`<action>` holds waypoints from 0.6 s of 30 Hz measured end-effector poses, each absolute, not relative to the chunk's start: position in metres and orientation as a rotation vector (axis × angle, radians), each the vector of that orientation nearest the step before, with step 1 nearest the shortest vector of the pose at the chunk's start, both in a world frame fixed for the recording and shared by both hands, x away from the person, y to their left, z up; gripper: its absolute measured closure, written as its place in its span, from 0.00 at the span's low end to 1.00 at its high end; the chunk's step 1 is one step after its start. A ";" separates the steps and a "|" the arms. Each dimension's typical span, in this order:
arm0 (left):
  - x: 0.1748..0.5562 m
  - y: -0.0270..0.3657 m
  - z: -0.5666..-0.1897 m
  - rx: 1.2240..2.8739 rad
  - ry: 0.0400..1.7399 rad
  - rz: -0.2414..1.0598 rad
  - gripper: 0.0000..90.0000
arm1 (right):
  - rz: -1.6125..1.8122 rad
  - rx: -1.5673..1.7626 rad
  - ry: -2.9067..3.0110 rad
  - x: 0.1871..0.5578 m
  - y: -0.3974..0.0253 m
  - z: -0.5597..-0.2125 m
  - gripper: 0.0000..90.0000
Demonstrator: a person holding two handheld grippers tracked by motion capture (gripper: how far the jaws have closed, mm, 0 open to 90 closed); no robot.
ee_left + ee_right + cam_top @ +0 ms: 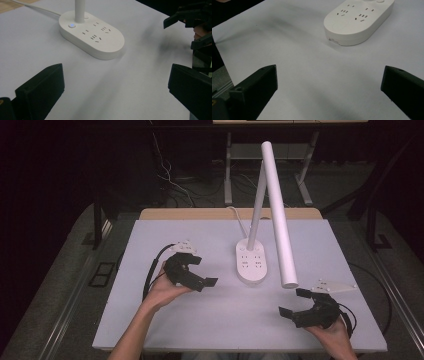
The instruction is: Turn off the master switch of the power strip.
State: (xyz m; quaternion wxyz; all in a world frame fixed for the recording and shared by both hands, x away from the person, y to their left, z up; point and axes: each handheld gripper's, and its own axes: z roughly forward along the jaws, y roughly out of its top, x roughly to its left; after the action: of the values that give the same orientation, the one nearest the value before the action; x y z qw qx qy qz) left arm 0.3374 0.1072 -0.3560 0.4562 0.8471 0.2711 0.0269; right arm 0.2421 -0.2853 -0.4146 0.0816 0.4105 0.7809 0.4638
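A white desk lamp stands mid-table on an oval base [252, 262] with several sockets in its top. Its stem rises from the base's far end, and its long tube head [278, 215] slants down toward the front right. My left gripper [204, 271] hovers left of the base, open and empty, pointing right. My right gripper [294, 302] sits at the front right, below the tube's tip, open and empty. In the left gripper view the base [92, 35] with a blue-lit button [72, 25] lies beyond my open left gripper [117, 80]. In the right gripper view, the base [357, 21] lies ahead of my open right gripper [329, 80].
The pale table top [165, 320] has a wooden strip along its back edge. The lamp's white cord [238, 219] runs off the back. The other gripper [190, 22] appears at the far right in the left gripper view. Dark floor, cables and desk legs lie beyond.
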 end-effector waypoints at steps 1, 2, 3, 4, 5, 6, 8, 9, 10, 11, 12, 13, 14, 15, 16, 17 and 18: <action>0.338 0.105 -0.356 2.086 0.669 0.070 0.00 | 1.386 1.224 2.333 0.242 -0.285 -0.415 0.00; 0.340 0.104 -0.355 2.090 0.663 0.070 0.00 | 1.386 1.227 2.334 0.242 -0.285 -0.415 0.00; 0.341 0.103 -0.354 2.093 0.664 0.069 0.00 | 1.386 1.231 2.336 0.241 -0.285 -0.415 0.00; 0.342 0.102 -0.354 2.095 0.660 0.071 0.00 | 1.385 1.232 2.337 0.241 -0.285 -0.415 0.00; 0.343 0.101 -0.353 2.098 0.660 0.072 0.00 | 1.385 1.233 2.338 0.241 -0.285 -0.415 0.00; 0.345 0.100 -0.352 2.102 0.657 0.075 0.00 | 1.384 1.233 2.337 0.241 -0.285 -0.415 0.00; 0.347 0.099 -0.351 2.105 0.662 0.074 0.00 | 1.385 1.235 2.337 0.241 -0.286 -0.415 0.00; 0.348 0.099 -0.350 2.106 0.660 0.077 0.00 | 1.385 1.238 2.336 0.241 -0.286 -0.415 0.00; 0.349 0.098 -0.350 2.108 0.662 0.077 0.00 | 1.386 1.239 2.333 0.241 -0.286 -0.415 0.00; 0.350 0.098 -0.349 2.105 0.666 0.074 0.00 | 1.385 1.239 2.332 0.241 -0.286 -0.415 0.00; 0.352 0.097 -0.349 2.106 0.668 0.076 0.00 | 1.385 1.245 2.333 0.241 -0.286 -0.414 0.00; 0.354 0.097 -0.348 2.111 0.665 0.076 0.00 | 1.386 1.238 2.327 0.241 -0.286 -0.415 0.00; 0.356 0.097 -0.348 2.109 0.667 0.077 0.00 | 1.386 1.233 2.327 0.241 -0.286 -0.415 0.00; 0.357 0.096 -0.348 2.107 0.674 0.077 0.00 | 1.384 1.233 2.328 0.241 -0.286 -0.415 0.00; 0.359 0.095 -0.348 2.112 0.672 0.078 0.00 | 1.384 1.232 2.329 0.241 -0.286 -0.415 0.00; 0.361 0.094 -0.347 2.117 0.671 0.077 0.00 | 1.384 1.234 2.329 0.241 -0.286 -0.415 0.00; 0.362 0.093 -0.347 2.119 0.674 0.079 0.00 | 1.384 1.233 2.329 0.241 -0.286 -0.415 0.00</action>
State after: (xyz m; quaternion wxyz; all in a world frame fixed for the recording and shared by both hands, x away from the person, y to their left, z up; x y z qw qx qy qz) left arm 0.3620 0.0932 -0.3466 0.4423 0.8542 0.2716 0.0320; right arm 0.2408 -0.2856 -0.4149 0.0826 0.4127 0.7797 0.4635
